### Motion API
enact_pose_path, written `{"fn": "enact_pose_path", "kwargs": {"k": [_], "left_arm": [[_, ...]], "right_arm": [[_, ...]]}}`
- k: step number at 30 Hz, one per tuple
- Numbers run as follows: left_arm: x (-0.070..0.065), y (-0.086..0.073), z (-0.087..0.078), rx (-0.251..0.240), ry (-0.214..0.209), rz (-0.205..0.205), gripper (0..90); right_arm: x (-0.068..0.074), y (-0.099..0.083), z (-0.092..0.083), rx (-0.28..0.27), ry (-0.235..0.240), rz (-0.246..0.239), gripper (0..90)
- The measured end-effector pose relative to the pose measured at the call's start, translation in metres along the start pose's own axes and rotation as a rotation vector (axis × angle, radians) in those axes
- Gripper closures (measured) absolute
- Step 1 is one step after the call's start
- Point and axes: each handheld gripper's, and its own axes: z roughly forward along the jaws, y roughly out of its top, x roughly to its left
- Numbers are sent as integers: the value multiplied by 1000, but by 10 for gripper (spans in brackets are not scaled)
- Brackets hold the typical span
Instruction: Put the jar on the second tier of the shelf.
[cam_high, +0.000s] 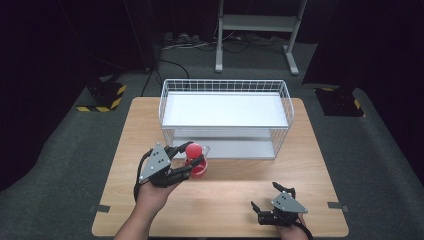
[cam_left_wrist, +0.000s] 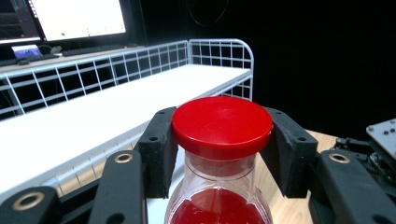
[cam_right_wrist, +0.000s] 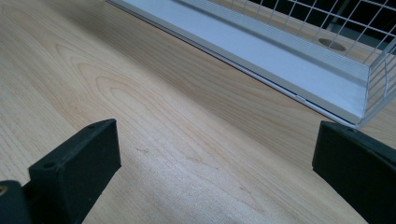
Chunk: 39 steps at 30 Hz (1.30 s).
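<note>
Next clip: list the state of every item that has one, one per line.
Bottle: upright, capped, red liquid inside, gripped at the neck.
Red cap: on.
Left claw: shut on bottle.
Right claw: open, holding nothing, low over the table.
Wire shelf rack: upright, shelves bare.

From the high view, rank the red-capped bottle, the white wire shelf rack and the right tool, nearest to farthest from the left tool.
1. Red-capped bottle: between the jaws of the left tool, at the table's left-centre.
2. White wire shelf rack: just behind the bottle, mid-table.
3. Right tool: near the table's front right edge, jaws apart, holding nothing.
</note>
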Motion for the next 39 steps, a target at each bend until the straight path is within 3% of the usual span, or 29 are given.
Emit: {"fn": "enact_pose_path", "kwargs": {"k": [1, 3, 4, 5, 7, 26, 39], "left_arm": [[-6, 2, 5, -64, -8, -96, 485], [-2, 6, 5, -36, -14, -54, 485], [-2, 6, 5, -36, -14, -54, 485], [1, 9, 5, -22, -11, -16, 485], [4, 12, 5, -23, -9, 3, 485], [25, 40, 9, -93, 14, -7, 486], [34, 59, 26, -110, 19, 5, 486]], "right_arm": [[0, 0, 0, 0, 1, 0, 6], [0, 0, 0, 0, 1, 1, 6], [0, 0, 0, 0, 1, 1, 6], [0, 0, 0, -2, 0, 2, 6], [0, 0, 0, -3, 1, 2, 6], [-1, 0, 0, -5, -1, 4, 6], [-2, 0, -1, -8, 0, 18, 6]]}}
